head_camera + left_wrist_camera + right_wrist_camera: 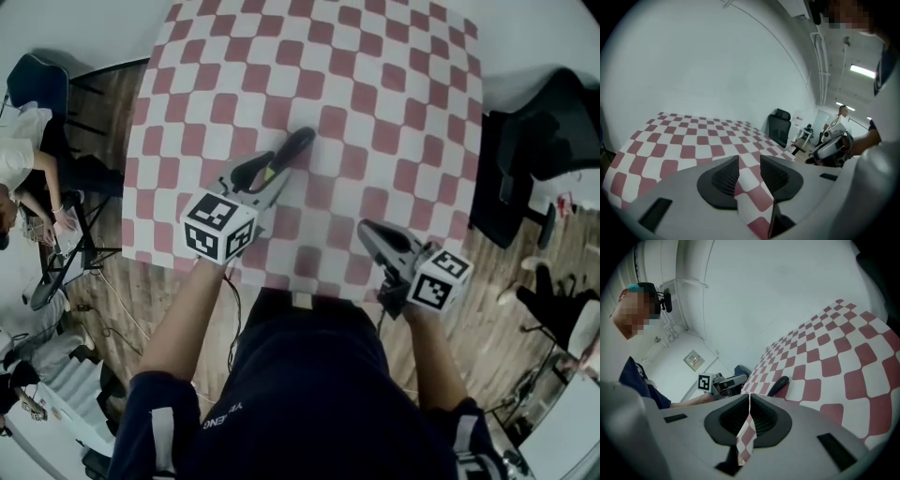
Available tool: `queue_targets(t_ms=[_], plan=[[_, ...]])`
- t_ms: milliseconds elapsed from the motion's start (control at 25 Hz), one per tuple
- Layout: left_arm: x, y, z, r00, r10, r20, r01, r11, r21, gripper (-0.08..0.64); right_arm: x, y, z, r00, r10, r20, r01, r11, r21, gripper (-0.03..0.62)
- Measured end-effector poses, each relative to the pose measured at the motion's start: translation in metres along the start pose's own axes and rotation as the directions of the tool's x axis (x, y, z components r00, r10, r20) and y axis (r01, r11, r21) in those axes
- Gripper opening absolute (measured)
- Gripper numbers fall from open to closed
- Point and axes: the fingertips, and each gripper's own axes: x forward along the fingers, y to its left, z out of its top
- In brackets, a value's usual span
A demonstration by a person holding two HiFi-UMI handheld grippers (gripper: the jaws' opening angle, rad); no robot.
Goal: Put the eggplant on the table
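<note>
Head view, eggplant (294, 148) where?
— Lying flat on the checkered desk (394, 84), dark and long, near end just beyond the left gripper (265, 174); seen also in right gripper view.

Held by anything?
— No. Left gripper spread, only checkered desk seen in the gap, nothing pinched. Right gripper (367, 231) pressed together and empty, well apart, near the desk's front edge.

Feel, if picked up?
— Probably light, firm but easily bruised, with glossy skin likely to slip. Best taken across the thick middle, square to its length, with a gentle squeeze; never at the tapering end.

Task, then?
— Looks done: resting on the desk, free of both.
</note>
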Motion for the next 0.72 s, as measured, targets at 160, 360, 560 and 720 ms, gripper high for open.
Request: queue_targets(t_ms=[160,360,560,720], plan=[[-0.029,-0.029,0.022,0.994,-0.06,0.086,0.062,0.998,-0.014,0.086,-0.003,0.009,0.011,0.999,-0.01,0.03,0.011,1.0,-0.028,0.02],[-0.058,-0.056,0.026,0.979,-0.14,0.149,0.148,0.988,-0.044,0.042,-0.01,0.021,0.026,0.997,-0.026,0.079,0.031,0.998,-0.058,0.02],[-0.08,-0.075,0.03,0.963,-0.201,0.178,0.213,0.976,-0.048,0.032,-0.019,0.039,0.036,0.992,-0.037,0.121,0.05,0.993,-0.107,0.019],[-0.1,-0.089,0.047,0.947,-0.242,0.212,0.248,0.969,0.0,0.029,-0.025,0.054,0.042,0.988,-0.04,0.152,0.063,0.987,-0.147,0.018]])
